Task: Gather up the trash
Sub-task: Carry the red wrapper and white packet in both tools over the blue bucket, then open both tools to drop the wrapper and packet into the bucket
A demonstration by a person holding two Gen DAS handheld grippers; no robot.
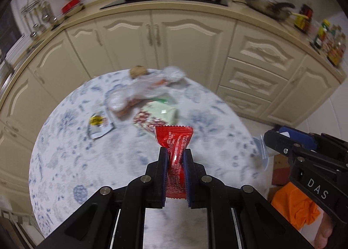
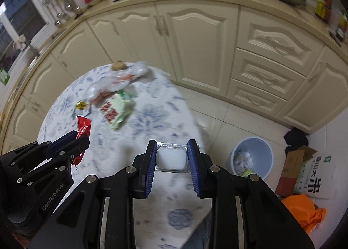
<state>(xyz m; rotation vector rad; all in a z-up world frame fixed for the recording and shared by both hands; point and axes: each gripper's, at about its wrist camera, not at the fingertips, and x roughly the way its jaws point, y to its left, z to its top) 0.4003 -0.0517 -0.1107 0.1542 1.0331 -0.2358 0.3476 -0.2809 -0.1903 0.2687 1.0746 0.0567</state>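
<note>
Red crinkled foil snack wrapper (image 1: pixel 174 151) is pinched in the left gripper (image 1: pixel 175 157); the right gripper (image 2: pixel 171 155) clamps a clear plastic blister tray (image 2: pixel 171 157). Both hang over the round floral table's (image 2: pixel 156 122) near edge. Judged step: carrying. Next, swing right to the pale blue waste bin (image 2: pixel 261 151) and release; more litter lies at the table's far edge.

Each camera sits on its own gripper and looks forward and steeply down along the two fingers. Both face the round table (image 1: pixel 65 140) and the cream cabinets (image 2: pixel 195 42) behind it, from close above. The right view also takes in the floor with a blue bin (image 2: pixel 252 157).
</note>
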